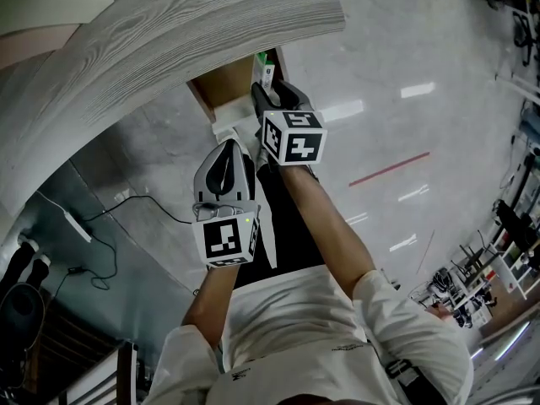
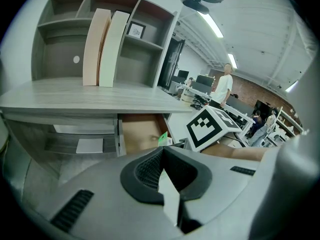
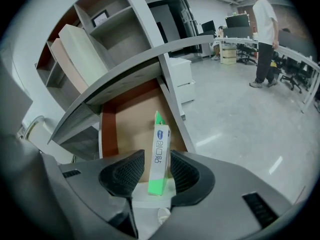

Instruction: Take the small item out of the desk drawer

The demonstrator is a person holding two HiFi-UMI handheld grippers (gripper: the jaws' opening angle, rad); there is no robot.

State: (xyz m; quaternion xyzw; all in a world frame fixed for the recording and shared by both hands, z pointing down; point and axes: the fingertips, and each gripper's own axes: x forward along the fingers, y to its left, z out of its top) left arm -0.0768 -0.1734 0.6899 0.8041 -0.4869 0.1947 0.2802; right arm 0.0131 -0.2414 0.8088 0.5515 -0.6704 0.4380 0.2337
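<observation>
A small white and green box [image 3: 160, 156] stands upright in the open wooden drawer [image 3: 127, 124] under the grey desk top [image 1: 169, 49]. My right gripper [image 3: 152, 171] reaches into the drawer with its jaws spread wide on both sides of the box; a gap shows at the left pad, so the pads are not pressing it. From the head view the box [image 1: 265, 72] pokes up just past the right gripper [image 1: 274, 99]. My left gripper [image 1: 226, 154] hangs back below the drawer front, shut and empty. In the left gripper view the box [image 2: 163, 139] shows at the drawer's right side.
A shelf unit holding two pale binders [image 2: 105, 46] stands on the desk. On the floor at the left lie a power strip and cables [image 1: 76, 224]. A person [image 3: 262, 34] stands farther off in the room, among office desks and chairs.
</observation>
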